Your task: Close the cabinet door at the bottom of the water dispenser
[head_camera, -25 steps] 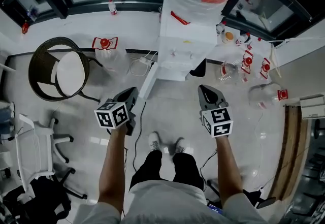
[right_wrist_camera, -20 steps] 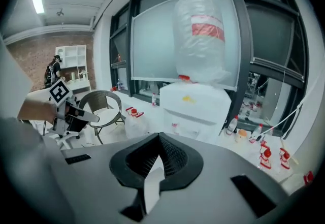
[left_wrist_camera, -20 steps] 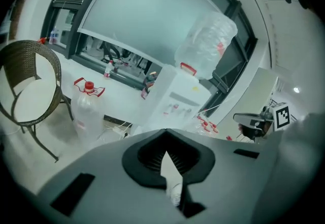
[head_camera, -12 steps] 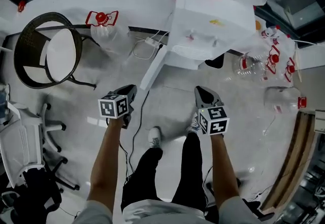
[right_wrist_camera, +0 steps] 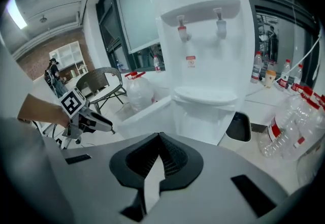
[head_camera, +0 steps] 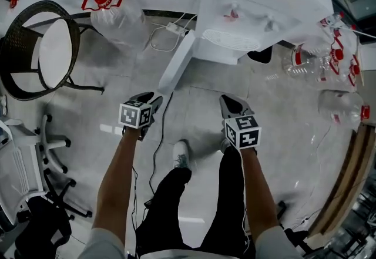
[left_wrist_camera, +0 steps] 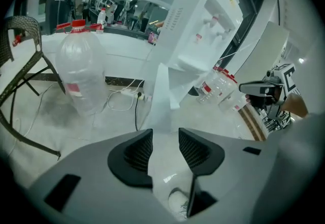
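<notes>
The white water dispenser (head_camera: 258, 11) stands at the top of the head view. Its bottom cabinet door (head_camera: 176, 67) is swung out to the left, edge toward me. My left gripper (head_camera: 154, 99) hovers low just in front of the door's free end. In the left gripper view its jaws (left_wrist_camera: 165, 139) are opening, with nothing between them and the door's edge (left_wrist_camera: 161, 96) straight ahead. My right gripper (head_camera: 230, 102) hangs in front of the dispenser's base. Its jaws (right_wrist_camera: 160, 139) are shut on nothing and face the dispenser (right_wrist_camera: 203, 40) and the open door (right_wrist_camera: 147, 114).
A wicker chair (head_camera: 38, 52) and a large water bottle (head_camera: 114, 14) stand to the left, with a power strip and cable (head_camera: 173, 29) by the door. Several empty bottles (head_camera: 329, 58) lie at the right. An office chair (head_camera: 29, 164) is at the lower left. My shoe (head_camera: 182, 155) is between the grippers.
Both grippers have sunk toward the floor in front of the dispenser. The head view has dropped closer to it as the person's legs bent.
</notes>
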Demonstrator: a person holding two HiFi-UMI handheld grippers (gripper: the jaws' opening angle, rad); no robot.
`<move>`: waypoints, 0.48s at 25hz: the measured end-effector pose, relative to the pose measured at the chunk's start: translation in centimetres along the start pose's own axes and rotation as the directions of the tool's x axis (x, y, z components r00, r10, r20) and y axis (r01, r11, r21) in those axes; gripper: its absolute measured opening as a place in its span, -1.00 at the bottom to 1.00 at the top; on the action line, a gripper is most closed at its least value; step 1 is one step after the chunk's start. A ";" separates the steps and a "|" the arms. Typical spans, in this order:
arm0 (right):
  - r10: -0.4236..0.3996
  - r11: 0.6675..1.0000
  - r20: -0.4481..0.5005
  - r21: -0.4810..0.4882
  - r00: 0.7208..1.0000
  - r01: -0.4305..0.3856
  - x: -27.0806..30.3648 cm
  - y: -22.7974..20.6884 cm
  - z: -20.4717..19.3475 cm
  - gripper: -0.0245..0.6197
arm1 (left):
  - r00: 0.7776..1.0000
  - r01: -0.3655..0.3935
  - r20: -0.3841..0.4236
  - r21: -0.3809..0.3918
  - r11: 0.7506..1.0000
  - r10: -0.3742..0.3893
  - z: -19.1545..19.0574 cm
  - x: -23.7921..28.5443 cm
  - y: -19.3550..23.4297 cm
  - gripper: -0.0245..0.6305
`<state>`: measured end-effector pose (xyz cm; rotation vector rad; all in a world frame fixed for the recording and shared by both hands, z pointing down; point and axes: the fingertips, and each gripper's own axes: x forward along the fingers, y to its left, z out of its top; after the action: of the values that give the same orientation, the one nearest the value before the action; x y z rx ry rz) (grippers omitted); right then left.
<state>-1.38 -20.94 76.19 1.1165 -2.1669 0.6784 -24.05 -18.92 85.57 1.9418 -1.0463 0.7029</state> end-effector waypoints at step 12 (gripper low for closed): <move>0.029 0.998 0.030 0.056 0.999 -0.031 -0.9 -1.0 -3.1 -0.83 | 0.999 -0.025 0.032 0.110 0.994 0.021 -0.9 3.8 -0.1 -0.37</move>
<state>0.71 -18.91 77.86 1.1319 -2.2054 0.7451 -22.20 -19.66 88.89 2.0433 -1.0698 0.7600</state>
